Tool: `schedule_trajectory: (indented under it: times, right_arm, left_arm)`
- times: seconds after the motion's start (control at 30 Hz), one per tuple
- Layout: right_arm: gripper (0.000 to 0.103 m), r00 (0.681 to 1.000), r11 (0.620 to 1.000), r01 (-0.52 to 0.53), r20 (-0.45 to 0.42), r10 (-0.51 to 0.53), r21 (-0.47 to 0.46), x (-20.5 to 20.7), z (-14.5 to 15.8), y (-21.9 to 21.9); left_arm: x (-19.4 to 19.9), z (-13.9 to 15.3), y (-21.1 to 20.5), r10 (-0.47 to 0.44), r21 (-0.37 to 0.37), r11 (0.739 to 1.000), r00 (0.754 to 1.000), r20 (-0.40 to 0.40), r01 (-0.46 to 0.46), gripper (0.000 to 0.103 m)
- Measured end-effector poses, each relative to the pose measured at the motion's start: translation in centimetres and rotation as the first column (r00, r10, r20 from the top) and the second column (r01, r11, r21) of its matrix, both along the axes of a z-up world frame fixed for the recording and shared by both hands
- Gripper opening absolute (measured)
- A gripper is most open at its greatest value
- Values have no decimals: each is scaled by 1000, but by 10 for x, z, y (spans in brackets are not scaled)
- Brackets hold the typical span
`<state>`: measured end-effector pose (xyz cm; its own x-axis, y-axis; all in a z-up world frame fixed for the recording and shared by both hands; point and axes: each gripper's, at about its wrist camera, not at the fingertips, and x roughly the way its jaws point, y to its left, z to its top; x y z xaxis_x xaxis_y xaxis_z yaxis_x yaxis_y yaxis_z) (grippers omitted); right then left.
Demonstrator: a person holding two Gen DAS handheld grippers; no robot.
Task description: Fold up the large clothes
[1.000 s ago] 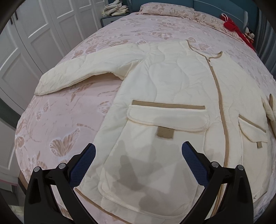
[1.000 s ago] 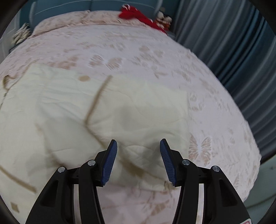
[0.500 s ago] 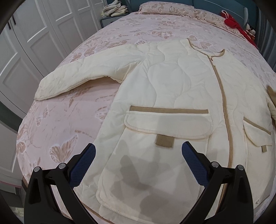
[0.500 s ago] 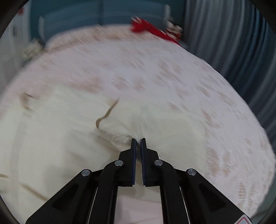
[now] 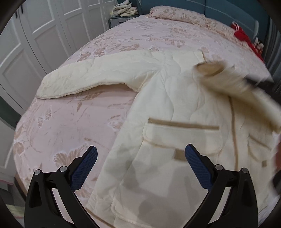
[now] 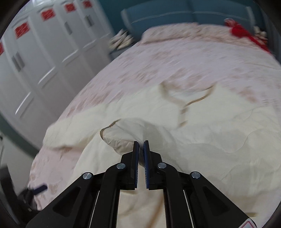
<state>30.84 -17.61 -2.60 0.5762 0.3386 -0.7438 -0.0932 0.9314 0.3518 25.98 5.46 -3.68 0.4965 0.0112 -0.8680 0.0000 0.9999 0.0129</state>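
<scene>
**Jacket sleeve fold: a few ways this could slip on you**

Left wrist view: your jacket (image 5: 175, 108) lies front-up across the foot end of the bed (image 5: 70, 122), hem toward the foot edge. One sleeve (image 5: 91, 77) stretches flat toward the bed's wardrobe-side edge. The other sleeve (image 5: 233, 84) is up in the air over the chest, blurred. Your left gripper (image 5: 140, 168) is spread wide, holding nothing, just above the hem and the big pocket (image 5: 180, 135). Nothing pins the body, so I'd guess a hard pull on the raised sleeve could drag the whole jacket sideways and skew the fold.

Right wrist view: your right gripper (image 6: 141, 147) is pinched on the cuff end of the sleeve (image 6: 119, 135), and only a thin bit of quilted fabric sits between the pads. It's puffy stuff, so it could pop out mid-swing, or land bunched instead of flat. The neckline trim (image 6: 182, 103) already looks a bit rumpled, though the blur makes that hard to call.

Surface is a pink butterfly-print bedspread, soft, so things can creep on it. White wardrobe doors (image 6: 43, 52) run along one side, a teal headboard (image 6: 175, 14) at the far end, something red (image 6: 242, 31) near the pillow corner.
</scene>
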Motion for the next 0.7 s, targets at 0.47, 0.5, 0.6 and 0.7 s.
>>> schedule_trajectory:
  times: [0.47,0.5,0.6,0.7]
  right_arm:
    - [38,889,894,445,-96,-447,-46,-130,-14,-159]
    - [38,867,874,485,-113,-486,-32,-135,-19,-178]
    - [40,821,828,561,-138,-554,11,-137,-31,-214]
    - [40,792,787,607,-178,-584,115,-130,-48,-239]
  left_arm:
    - [84,-32,-78,-75,-185,981,995,-64,62,97]
    - [91,-36,-87,-79,-177,982,995,-66,66,87]
    - [108,-49,-108,-108,-143,985,989,-105,92,55]
    - [114,-50,-117,-102,-76,993,991,-87,95,26]
